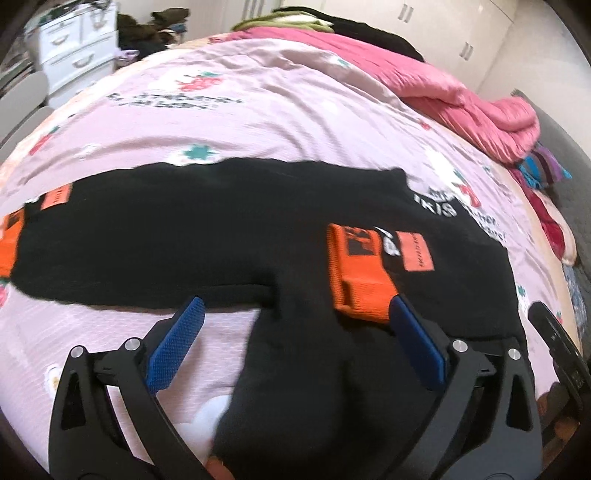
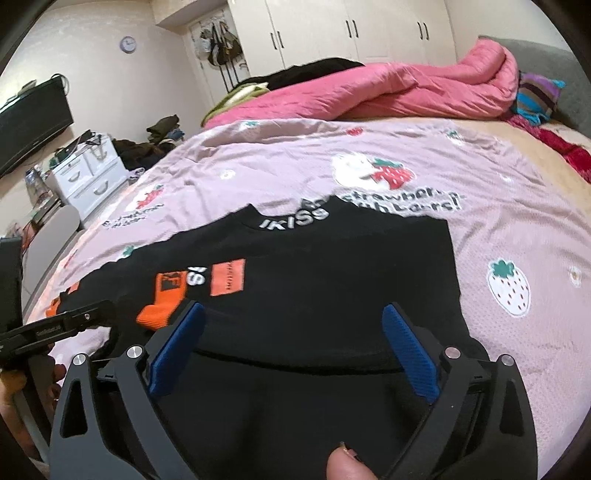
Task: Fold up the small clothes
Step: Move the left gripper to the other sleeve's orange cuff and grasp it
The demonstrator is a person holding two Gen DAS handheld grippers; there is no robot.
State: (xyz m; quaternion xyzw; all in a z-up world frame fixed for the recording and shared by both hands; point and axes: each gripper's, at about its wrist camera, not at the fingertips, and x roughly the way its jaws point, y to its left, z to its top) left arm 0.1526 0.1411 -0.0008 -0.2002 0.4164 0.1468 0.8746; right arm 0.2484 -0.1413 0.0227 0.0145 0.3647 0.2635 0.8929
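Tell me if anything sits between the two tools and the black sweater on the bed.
Nothing visible does. The left tool and the right tool both hang open right over the black sweater, with only its own orange cuff lying on top near the left tool. The bedspread around it is bare.

white wardrobes [image 2: 354,29], wall clock [image 2: 128,44], white dresser [image 2: 90,173]

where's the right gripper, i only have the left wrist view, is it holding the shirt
Observer: No. The right gripper is open above the black shirt, nothing pinched.
Operator: what's right of the shirt
Observer: Bare pink bedspread with a big strawberry print.
Operator: anything on the far wall
Observer: A round clock, and a dark screen at left.
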